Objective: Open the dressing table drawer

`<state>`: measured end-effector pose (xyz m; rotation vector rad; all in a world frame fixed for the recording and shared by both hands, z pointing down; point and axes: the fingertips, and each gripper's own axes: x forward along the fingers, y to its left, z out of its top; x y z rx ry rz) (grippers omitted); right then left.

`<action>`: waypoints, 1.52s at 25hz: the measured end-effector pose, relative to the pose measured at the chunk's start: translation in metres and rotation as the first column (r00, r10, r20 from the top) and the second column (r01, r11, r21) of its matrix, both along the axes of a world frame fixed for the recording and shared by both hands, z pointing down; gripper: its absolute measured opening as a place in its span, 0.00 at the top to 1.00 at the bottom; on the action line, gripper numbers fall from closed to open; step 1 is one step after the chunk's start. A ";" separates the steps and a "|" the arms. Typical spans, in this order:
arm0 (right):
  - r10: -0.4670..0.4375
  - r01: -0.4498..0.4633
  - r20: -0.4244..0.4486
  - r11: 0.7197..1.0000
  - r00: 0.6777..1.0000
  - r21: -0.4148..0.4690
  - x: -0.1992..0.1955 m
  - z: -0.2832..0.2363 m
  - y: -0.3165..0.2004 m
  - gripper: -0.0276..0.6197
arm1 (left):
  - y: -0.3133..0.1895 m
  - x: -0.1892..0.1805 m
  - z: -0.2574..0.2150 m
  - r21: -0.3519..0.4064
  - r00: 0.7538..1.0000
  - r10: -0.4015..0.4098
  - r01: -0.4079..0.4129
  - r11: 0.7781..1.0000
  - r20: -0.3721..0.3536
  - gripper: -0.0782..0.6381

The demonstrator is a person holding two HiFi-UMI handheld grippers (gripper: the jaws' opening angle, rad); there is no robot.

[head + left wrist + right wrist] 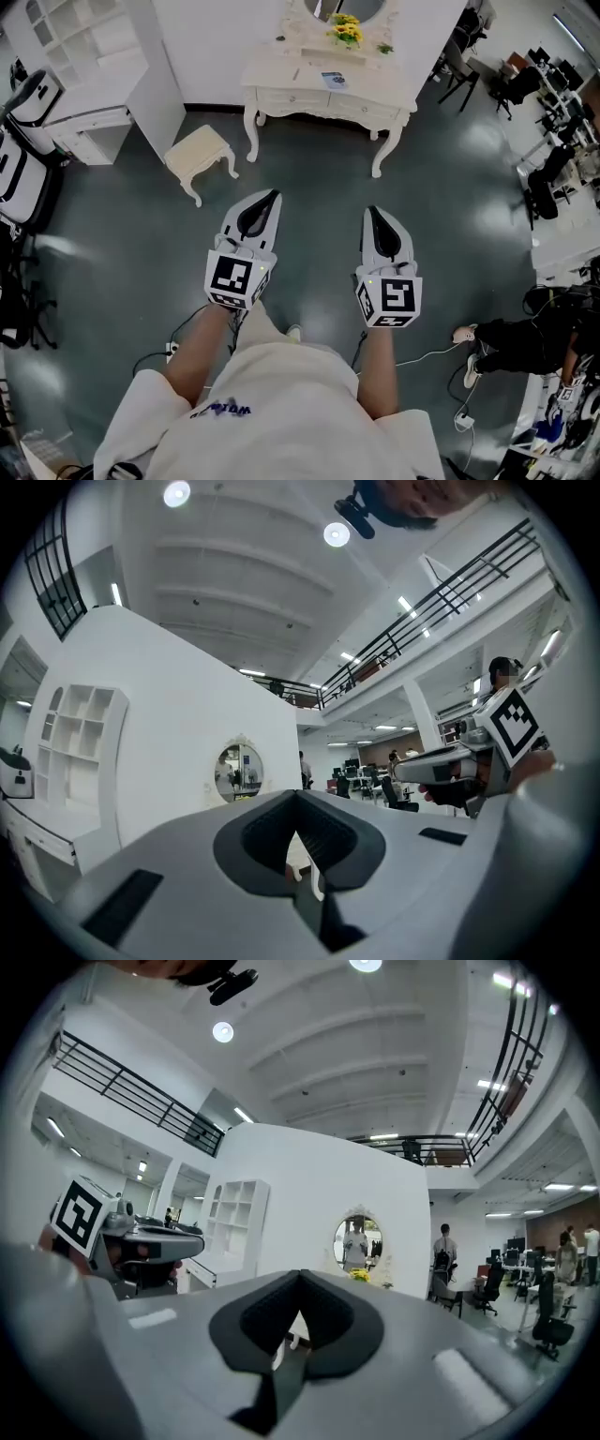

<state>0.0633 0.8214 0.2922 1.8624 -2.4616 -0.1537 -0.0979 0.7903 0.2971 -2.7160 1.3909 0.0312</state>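
Head view: looks steeply down on a grey floor point(309, 272), with the dressing table point(281, 67) at the top centre.
Dressing table: cream, curved legs, standing against a white wall; yellow flowers point(345, 31) and a small booklet point(333, 80) lie on its top.
Drawer: the drawer point(292, 99) is in the dressing table's front apron, facing the person, and looks pushed fully in.
Stool: a cream stool point(199, 155) stands just left of the dressing table, apart from it.
Left gripper: the left gripper point(274, 194) is held level, pointing at the dressing table and well short of it; its jaws meet at the tip with nothing in them.
Right gripper: the right gripper point(372, 210) is beside the left one, also aimed at the dressing table and well short of it; jaws together, empty.
Left gripper view: the left gripper's point(298, 795) dark pads are pressed together with nothing between them.
Beyond the jaws: the dressing table's oval mirror point(239, 771) is above and left of the jaw tips; the right gripper point(441, 764) shows at the right edge.
Right gripper view: the right gripper's point(300, 1275) jaws are fully closed and hold nothing.
Beyond the jaws: the mirror point(357, 1241) and the flowers point(361, 1276) are just right of the tips, a white shelf unit point(230, 1218) is left of the dressing table, and the left gripper point(150, 1238) is at the far left.
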 end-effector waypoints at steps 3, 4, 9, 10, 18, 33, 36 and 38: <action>-0.010 0.010 0.021 1.000 1.000 0.008 -0.007 0.003 0.003 0.94 | 0.003 -0.003 0.004 0.000 1.000 -0.001 0.001 1.000 0.008 0.88; -0.011 0.011 0.025 1.000 1.000 0.010 -0.008 0.004 0.003 0.94 | 0.003 -0.004 0.004 0.000 1.000 -0.006 0.006 1.000 0.010 0.88; -0.014 0.013 0.026 1.000 1.000 0.020 -0.007 0.007 0.001 0.90 | 0.002 0.002 0.008 -0.001 1.000 0.001 -0.001 1.000 -0.011 0.88; -0.015 0.014 0.032 1.000 0.999 0.018 -0.007 0.007 0.001 0.87 | 0.003 0.004 0.008 -0.002 1.000 0.006 -0.006 1.000 -0.012 0.88; 0.000 0.001 0.048 1.000 0.999 -0.004 0.007 0.015 -0.003 0.76 | -0.002 0.015 0.013 -0.016 1.000 0.007 -0.007 1.000 0.002 0.88; -0.018 0.018 0.096 1.000 0.995 0.004 0.031 0.023 -0.015 0.32 | -0.008 0.033 0.022 -0.035 0.998 0.038 -0.040 0.999 -0.040 0.47; 0.001 -0.003 0.098 1.000 0.995 0.012 0.037 0.025 -0.016 0.22 | -0.007 0.038 0.023 -0.025 0.999 0.037 -0.038 0.999 -0.025 0.36; 0.004 -0.005 0.106 1.000 0.994 0.017 0.041 0.025 -0.017 0.20 | -0.009 0.037 0.021 -0.011 1.000 0.019 -0.019 1.000 -0.011 0.32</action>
